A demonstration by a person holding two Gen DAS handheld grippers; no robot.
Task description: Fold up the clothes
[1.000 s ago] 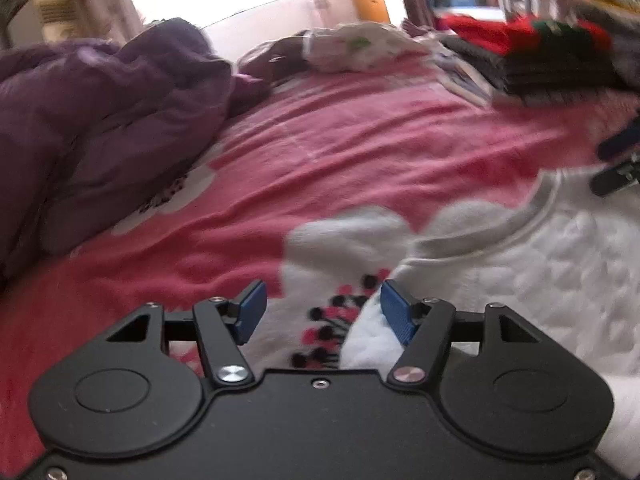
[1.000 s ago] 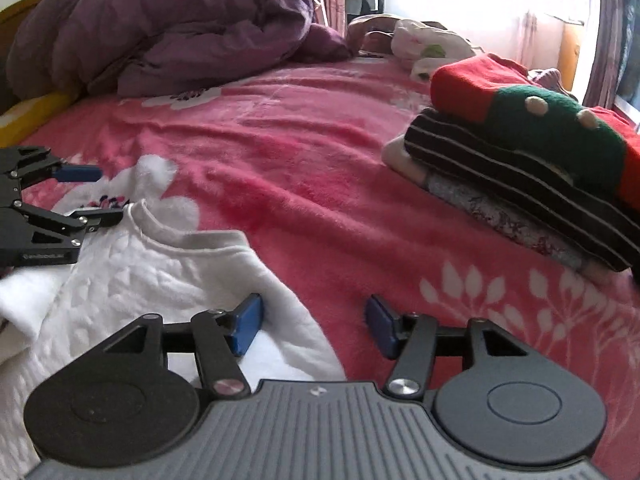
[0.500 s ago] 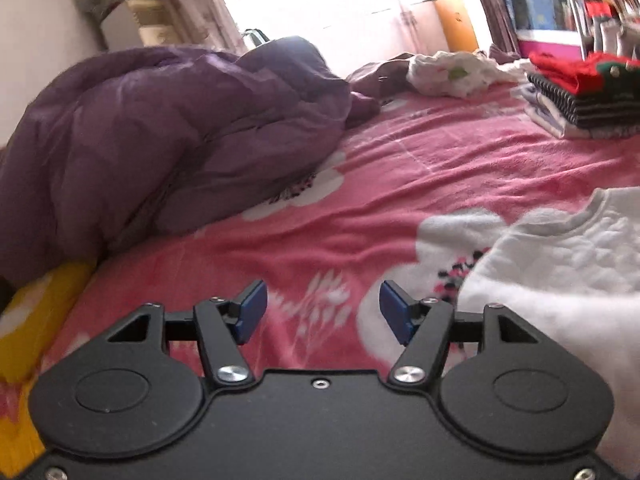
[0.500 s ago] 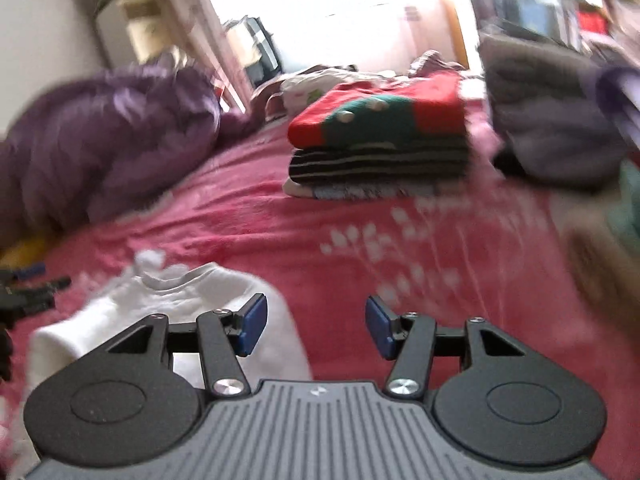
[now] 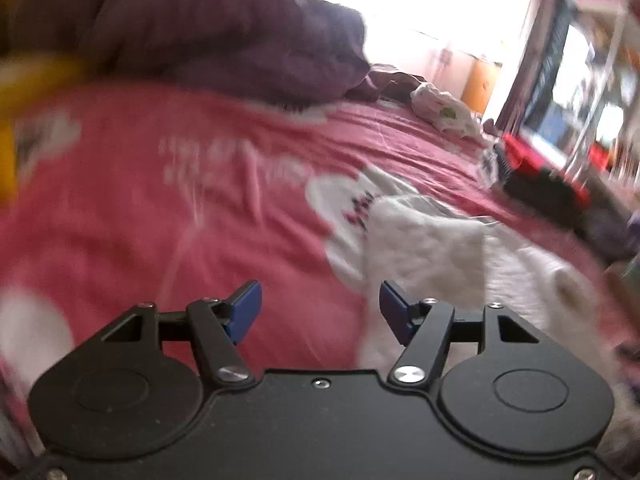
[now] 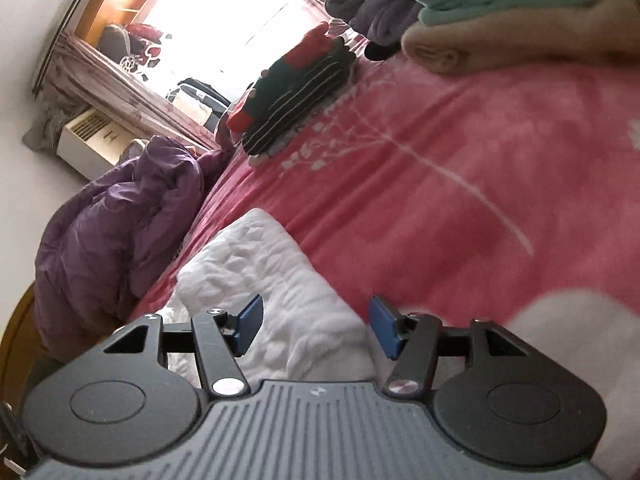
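This is a bedroom in a home. A bed with a pink flowered blanket (image 6: 460,128) fills both views, with a rumpled purple quilt (image 6: 116,216) at one side and stacks of folded clothes (image 6: 296,92) on it. A bright curtained window (image 6: 224,28) stands behind it.

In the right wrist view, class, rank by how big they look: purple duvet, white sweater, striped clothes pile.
1. Purple duvet
2. White sweater, though nearness to the camera enlarges it
3. Striped clothes pile, farthest away
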